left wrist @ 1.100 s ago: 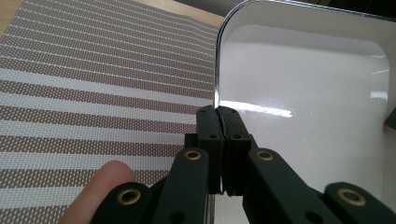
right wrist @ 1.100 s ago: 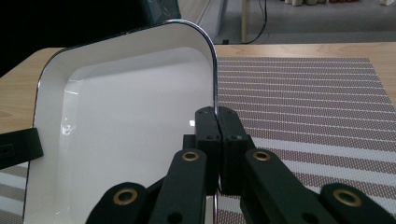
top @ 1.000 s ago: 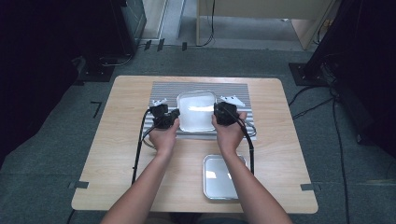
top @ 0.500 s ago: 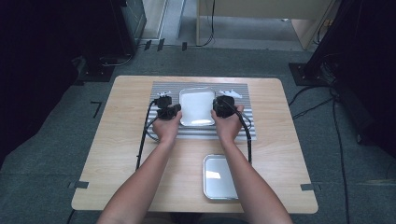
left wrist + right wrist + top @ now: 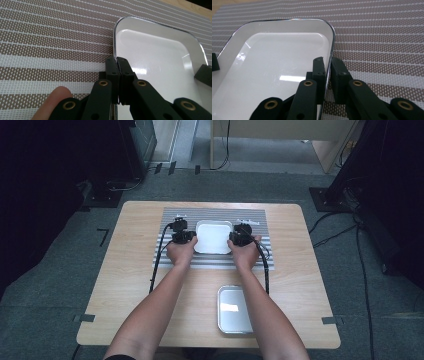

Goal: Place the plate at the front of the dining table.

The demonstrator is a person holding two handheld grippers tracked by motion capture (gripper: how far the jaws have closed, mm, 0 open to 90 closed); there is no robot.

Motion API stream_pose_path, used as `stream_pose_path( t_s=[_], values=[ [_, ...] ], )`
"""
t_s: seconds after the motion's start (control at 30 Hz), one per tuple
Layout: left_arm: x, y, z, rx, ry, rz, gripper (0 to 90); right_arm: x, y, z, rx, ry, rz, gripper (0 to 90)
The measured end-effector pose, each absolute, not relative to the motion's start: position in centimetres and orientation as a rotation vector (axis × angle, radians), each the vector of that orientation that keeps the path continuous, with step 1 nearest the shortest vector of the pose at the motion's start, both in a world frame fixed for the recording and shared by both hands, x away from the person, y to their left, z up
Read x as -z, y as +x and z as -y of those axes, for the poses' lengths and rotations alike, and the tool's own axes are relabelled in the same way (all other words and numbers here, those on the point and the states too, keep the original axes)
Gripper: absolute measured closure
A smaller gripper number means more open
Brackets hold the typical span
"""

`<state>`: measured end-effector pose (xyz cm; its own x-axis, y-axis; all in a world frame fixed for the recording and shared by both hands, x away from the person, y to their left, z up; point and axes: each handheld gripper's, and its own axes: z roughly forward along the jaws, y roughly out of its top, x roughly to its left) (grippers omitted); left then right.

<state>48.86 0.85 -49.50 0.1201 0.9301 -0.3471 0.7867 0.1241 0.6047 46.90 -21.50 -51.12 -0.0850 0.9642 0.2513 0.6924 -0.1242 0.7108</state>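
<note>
tray (image 5: 213, 236): lying flat on the striped mat (image 5: 172, 255), toward twelve o'clock on the table (image 5: 130, 285); white, glossy, shallow, rounded corners.
left gripper (image 5: 117, 65): pinching the tray's rim at its nine o'clock edge, jaws pressed together on the thin lip; showing in the high view at (image 5: 187, 237).
right gripper (image 5: 326, 65): straddling the rim at the three o'clock edge, jaws having just been opening, a sliver of gap showing beside the lip, so no longer clamping; in the high view at (image 5: 237, 238).
handling: looking stiff and light, probably enamel or metal; slick gloss likely letting pads slide; rim thin enough for a firm pinch.
hold points: gripping the two opposite side rims midway along, keeping it level.
second tray (image 5: 234, 309): sitting empty near six o'clock, well apart from the mat.
</note>
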Motion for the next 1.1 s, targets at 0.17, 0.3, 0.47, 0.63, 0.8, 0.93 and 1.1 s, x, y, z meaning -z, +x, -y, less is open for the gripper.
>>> stream_pose_path(
  t_s=[0.17,0.3,0.47,0.63,0.8,0.93,1.1],
  values=[
    [49.6,48.8,-0.6,-0.281,1.707,-1.673,88.8,51.5,46.8,21.5,-1.049,1.841,-1.8,82.0],
    [49.5,48.7,-1.2,-0.271,1.709,-1.669,75.0,51.6,46.8,21.6,-1.1,1.834,-1.827,71.3],
    [49.0,48.0,-2.8,-0.269,1.656,-1.65,60.0,50.9,46.4,22.3,-1.113,1.79,-1.835,63.8],
    [48.4,46.5,-3.6,-0.255,1.681,-1.572,58.9,49.3,45.3,23.3,-1.178,1.79,-1.853,63.9],
    [48.3,44.7,-4.1,-0.257,1.686,-1.587,74.8,48.7,43.6,24.0,-1.229,1.855,-1.896,76.2],
    [48.3,43.5,-4.0,-0.252,1.683,-1.569,85.3,48.9,42.7,24.3,-1.248,1.9,-1.91,84.6],
    [48.4,42.9,-3.5,-0.252,1.705,-1.554,81.5,49.2,42.2,24.0,-1.206,1.928,-1.891,81.2]
  ],
)
